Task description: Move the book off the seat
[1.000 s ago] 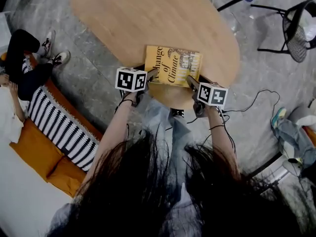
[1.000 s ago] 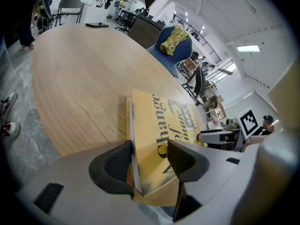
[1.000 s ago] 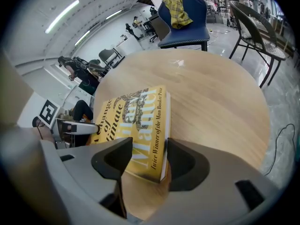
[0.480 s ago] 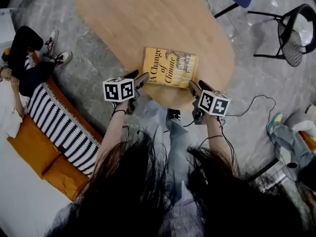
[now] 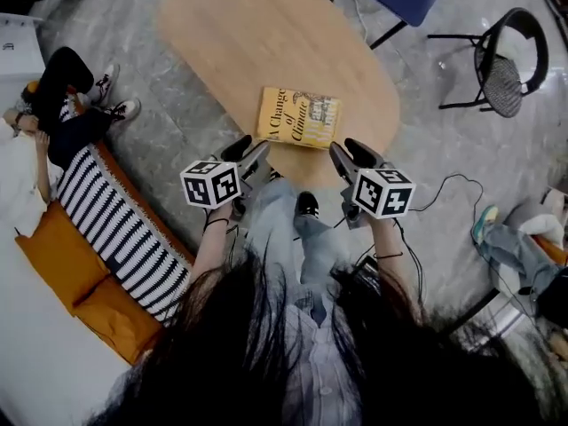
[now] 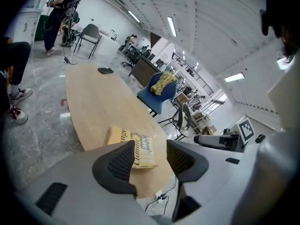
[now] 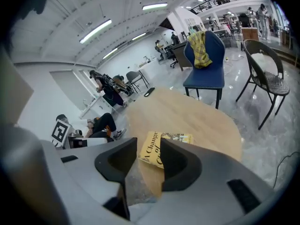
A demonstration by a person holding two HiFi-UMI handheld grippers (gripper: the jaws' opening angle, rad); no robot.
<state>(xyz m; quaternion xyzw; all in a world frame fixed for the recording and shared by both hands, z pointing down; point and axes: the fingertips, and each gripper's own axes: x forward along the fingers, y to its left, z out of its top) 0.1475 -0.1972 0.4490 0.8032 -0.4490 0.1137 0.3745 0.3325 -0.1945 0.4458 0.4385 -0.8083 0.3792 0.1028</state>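
A yellow book (image 5: 299, 118) lies flat on the oval wooden table (image 5: 240, 43), near its near end. My left gripper (image 5: 251, 152) hangs just short of the book's near left corner, clear of it. My right gripper (image 5: 351, 153) hangs off the near right corner, also apart from it. Both are open and empty, and their jaws have just been closing with nothing between them. In the left gripper view the book (image 6: 145, 151) shows beyond the left gripper (image 6: 151, 165). In the right gripper view the book (image 7: 154, 149) lies past the right gripper (image 7: 149, 168).
A blue chair (image 7: 205, 64) with a yellow cloth stands at the table's far end, and a black wire chair (image 5: 501, 60) to the right. A person (image 5: 62, 105) sits at left beside striped and orange cushions (image 5: 115, 229). Cables (image 5: 444, 193) cross the floor. A small dark item (image 6: 105, 70) lies on the table.
Both grippers have come away from the book's near corners, rising and pulling back toward me. The book stays flat on the table.
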